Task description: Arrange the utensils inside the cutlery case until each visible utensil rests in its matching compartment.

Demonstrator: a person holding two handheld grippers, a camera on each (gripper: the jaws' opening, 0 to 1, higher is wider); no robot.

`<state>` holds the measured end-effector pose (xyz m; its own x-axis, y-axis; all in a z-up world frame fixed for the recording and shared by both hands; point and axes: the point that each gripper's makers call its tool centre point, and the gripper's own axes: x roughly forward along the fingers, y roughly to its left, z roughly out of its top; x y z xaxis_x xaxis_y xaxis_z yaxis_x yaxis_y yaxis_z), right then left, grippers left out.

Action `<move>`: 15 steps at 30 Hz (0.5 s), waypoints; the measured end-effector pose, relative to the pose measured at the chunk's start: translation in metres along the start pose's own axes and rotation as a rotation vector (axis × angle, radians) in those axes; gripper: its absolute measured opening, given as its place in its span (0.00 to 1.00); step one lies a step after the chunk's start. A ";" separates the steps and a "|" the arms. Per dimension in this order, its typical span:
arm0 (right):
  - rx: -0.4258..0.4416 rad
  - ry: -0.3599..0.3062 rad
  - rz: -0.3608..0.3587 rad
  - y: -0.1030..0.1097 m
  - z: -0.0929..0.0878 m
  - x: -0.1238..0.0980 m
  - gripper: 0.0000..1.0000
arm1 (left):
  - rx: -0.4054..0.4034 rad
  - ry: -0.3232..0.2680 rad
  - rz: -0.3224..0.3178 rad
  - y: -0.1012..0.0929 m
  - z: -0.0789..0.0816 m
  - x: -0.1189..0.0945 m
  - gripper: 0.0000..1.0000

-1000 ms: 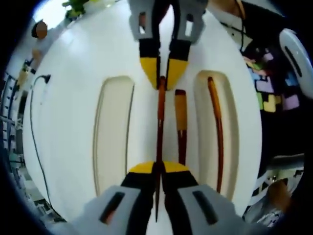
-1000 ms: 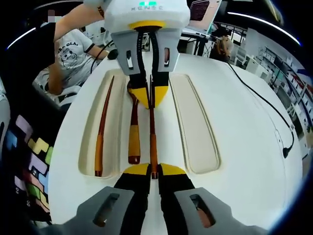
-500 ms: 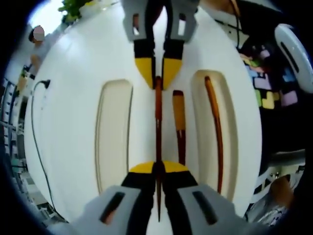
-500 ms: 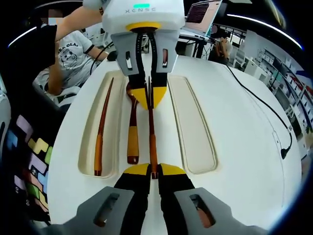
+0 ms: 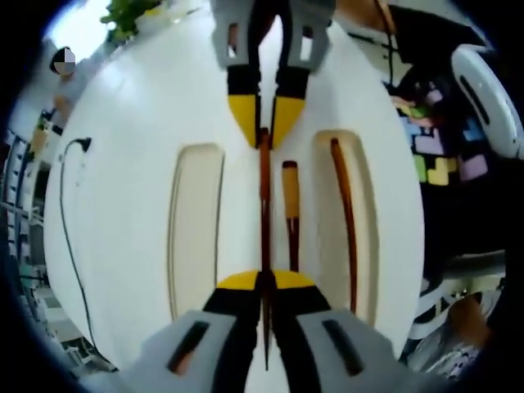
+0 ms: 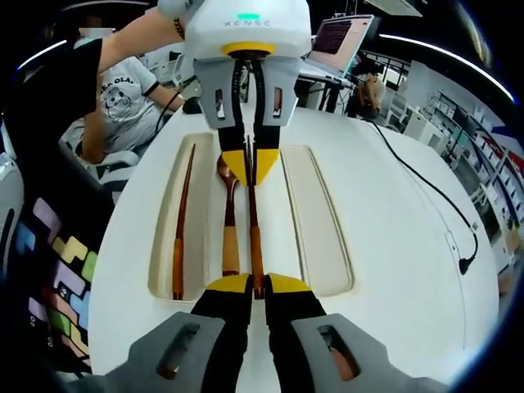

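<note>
Lying in case [image 6: 270, 270] slots: chopstick [image 6: 178, 237], spoon [image 6: 229, 221]; one slot bare.

Ends of the held stick covered by fingers

In the left gripper view, the dark wooden chopstick [image 5: 264, 205] has both ends hidden between yellow fingers [image 5: 240, 280]. In the right gripper view, the spoon [image 6: 229, 214] bowl sits partly behind the other gripper's fingers [image 6: 236, 165]; whether the chopstick touches the white case [image 6: 323, 246] cannot be told.
</note>
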<state>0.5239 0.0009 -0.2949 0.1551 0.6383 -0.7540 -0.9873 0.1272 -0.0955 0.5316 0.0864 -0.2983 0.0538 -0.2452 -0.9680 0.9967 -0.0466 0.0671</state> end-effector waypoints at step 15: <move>-0.042 -0.036 0.011 0.017 0.014 -0.017 0.04 | 0.006 -0.006 -0.024 -0.030 0.003 -0.017 0.03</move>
<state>0.5048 0.0027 -0.2747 0.1451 0.6663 -0.7314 -0.9893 0.0890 -0.1151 0.5010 0.0889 -0.2829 0.0299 -0.2499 -0.9678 0.9972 -0.0585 0.0459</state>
